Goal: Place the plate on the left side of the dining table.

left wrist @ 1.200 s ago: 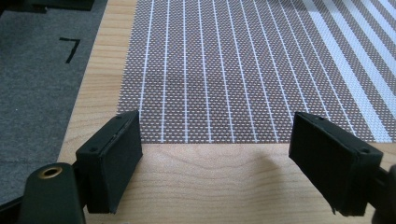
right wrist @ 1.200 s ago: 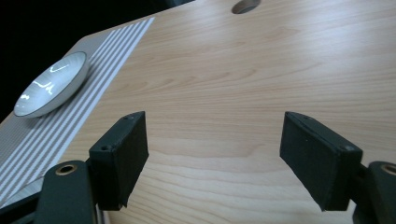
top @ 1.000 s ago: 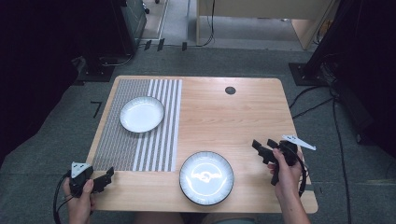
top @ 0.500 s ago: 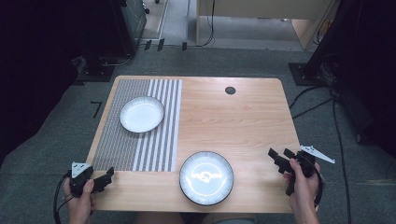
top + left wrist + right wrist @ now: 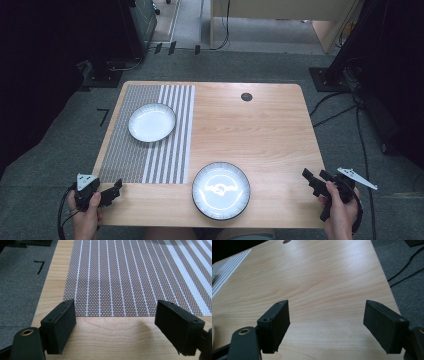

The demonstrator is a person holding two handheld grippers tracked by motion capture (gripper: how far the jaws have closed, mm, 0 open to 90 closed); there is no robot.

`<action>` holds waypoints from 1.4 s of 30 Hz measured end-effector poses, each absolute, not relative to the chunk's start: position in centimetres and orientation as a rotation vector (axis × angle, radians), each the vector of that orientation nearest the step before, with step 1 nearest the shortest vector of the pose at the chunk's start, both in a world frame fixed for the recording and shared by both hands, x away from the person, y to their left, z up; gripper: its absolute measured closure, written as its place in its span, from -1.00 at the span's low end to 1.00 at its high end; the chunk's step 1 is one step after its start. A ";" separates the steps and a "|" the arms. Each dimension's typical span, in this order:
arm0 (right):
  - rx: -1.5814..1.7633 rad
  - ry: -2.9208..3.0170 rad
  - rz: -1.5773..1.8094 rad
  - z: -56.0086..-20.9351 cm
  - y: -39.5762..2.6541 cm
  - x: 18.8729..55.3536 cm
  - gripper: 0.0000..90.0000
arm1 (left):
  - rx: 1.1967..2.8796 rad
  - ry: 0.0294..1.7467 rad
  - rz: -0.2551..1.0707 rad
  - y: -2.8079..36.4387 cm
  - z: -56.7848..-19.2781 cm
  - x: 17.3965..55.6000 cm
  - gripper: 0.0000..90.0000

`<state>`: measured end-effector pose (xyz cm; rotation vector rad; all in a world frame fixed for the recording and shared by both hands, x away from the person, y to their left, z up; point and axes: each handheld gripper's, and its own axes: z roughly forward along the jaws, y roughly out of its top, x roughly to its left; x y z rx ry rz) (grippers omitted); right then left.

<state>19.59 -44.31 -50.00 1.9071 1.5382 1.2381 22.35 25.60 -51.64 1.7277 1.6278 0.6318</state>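
Both grippers, left gripper (image 5: 114, 190) and right gripper (image 5: 314, 178), hold wide jaws with nothing between. One round white plate (image 5: 152, 122) lies flat on the striped mat (image 5: 150, 155); a dark-rimmed plate (image 5: 221, 190) sits near the table's (image 5: 260, 135) front edge.

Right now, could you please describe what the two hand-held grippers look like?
Both are black. The left hand-held gripper and right hand-held gripper each carry a grey three-cornered plate on top, trail a black cable, and end in two flat, blocky jaws. The person's forearms show no sleeves.
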 end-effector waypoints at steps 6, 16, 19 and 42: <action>1.905 1.548 1.190 -50.5 -44.9 18.7 -0.57 | 1.731 1.628 0.638 25.5 -51.6 22.3 -0.62; 1.865 1.641 1.097 -51.8 -44.1 18.2 -0.65 | 1.733 1.629 0.642 25.5 -51.7 22.3 -0.62; 1.860 1.659 1.079 -52.1 -43.7 18.2 -0.66 | 1.733 1.629 0.641 25.5 -51.7 22.3 -0.62; 1.736 1.763 0.797 -52.5 -40.5 18.5 -0.71 | 1.728 1.629 0.635 25.6 -51.6 22.3 -0.62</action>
